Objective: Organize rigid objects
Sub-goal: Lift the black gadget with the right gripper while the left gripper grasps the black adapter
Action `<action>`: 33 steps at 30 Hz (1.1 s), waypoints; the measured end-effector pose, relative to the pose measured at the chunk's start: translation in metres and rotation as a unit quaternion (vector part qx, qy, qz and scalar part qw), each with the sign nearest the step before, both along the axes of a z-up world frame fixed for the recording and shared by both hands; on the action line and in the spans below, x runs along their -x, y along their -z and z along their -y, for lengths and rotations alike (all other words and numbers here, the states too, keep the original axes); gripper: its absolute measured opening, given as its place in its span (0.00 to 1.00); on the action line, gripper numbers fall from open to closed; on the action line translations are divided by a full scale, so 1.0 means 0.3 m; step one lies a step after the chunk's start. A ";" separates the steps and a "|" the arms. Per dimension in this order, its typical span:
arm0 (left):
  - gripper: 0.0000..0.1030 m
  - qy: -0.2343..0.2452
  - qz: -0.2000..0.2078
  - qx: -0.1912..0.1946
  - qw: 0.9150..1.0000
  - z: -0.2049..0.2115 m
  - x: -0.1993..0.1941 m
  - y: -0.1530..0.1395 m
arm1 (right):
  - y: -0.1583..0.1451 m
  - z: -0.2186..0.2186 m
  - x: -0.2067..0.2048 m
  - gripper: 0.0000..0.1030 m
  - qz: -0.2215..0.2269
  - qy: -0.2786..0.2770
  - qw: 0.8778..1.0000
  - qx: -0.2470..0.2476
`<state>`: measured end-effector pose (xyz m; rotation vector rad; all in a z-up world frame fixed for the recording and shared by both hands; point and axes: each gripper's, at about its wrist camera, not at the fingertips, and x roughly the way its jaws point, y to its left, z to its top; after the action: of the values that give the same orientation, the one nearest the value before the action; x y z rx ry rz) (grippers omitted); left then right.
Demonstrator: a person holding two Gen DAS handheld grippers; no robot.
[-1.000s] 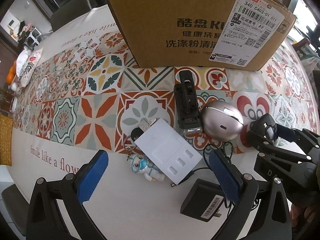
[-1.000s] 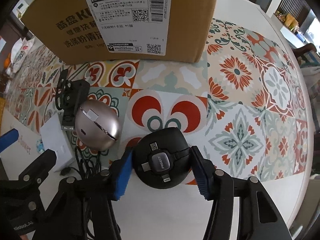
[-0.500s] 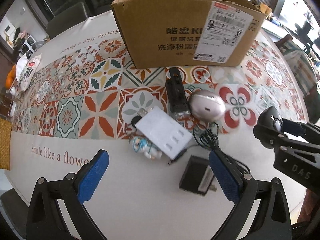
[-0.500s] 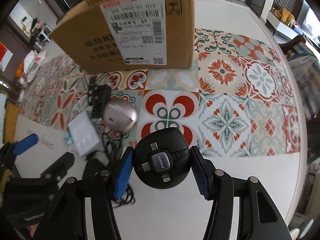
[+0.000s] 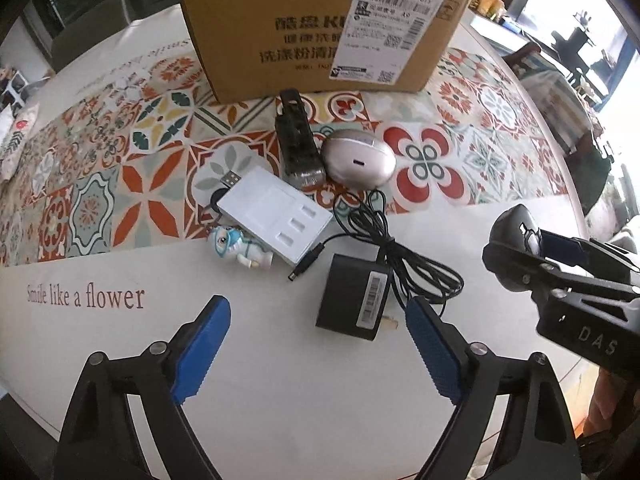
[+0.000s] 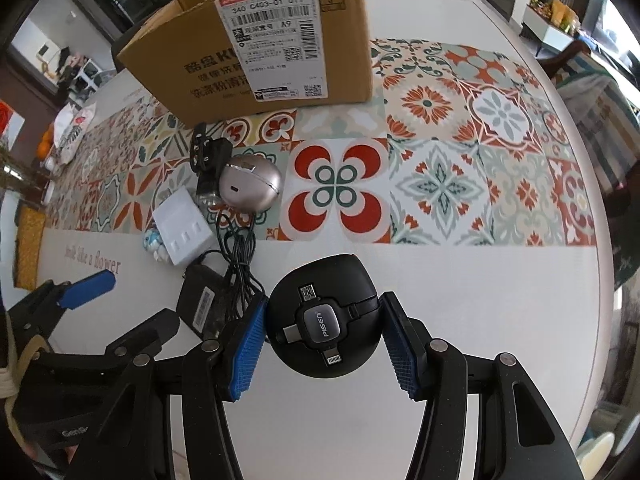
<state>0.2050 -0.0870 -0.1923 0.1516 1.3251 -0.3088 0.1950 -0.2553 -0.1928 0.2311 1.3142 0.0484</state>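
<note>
1. step in hand: right gripper [image 6: 322,340], bottom centre of the right wrist view, is clamped on a round black cable reel [image 6: 323,322] marked pisen; both blue pads press its sides and it looks carried clear of the table [image 6: 460,280].
2. left gripper [image 5: 316,348], bottom of the left wrist view, holds nothing; its jaws are closing w/ only bare tabletop between them.
3. rest of the stuff waits mid-frame in the left wrist view: black adapter [image 5: 354,298] w/ tangled cord, white charger [image 5: 276,214], silver case [image 5: 358,159], small figurine [image 5: 238,245], dark clip-like device [image 5: 296,142].
4. cardboard box [image 6: 256,56], top of frame, open on top, prob the drop spot.
5. next, i'd guess: carry reel over the box rim, then let go. left could take the adapter; loose cord may snag.
</note>
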 end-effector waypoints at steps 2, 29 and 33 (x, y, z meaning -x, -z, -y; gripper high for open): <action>0.82 0.013 -0.006 -0.005 1.000 0.009 0.001 0.010 | 0.005 0.008 0.010 0.54 0.000 0.009 1.000 -0.004; 0.46 0.075 -0.050 -0.008 0.996 0.123 -0.040 0.193 | 0.100 0.012 0.033 0.54 -0.043 0.034 0.998 -0.008; 0.41 0.082 -0.041 -0.007 0.996 0.132 -0.040 0.189 | 0.110 0.010 0.032 0.54 -0.048 0.035 0.998 -0.006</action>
<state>0.2170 -0.1265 -0.2490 0.2618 1.3995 -0.4496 0.1855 -0.2583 -0.2259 0.2925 1.4003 -0.0147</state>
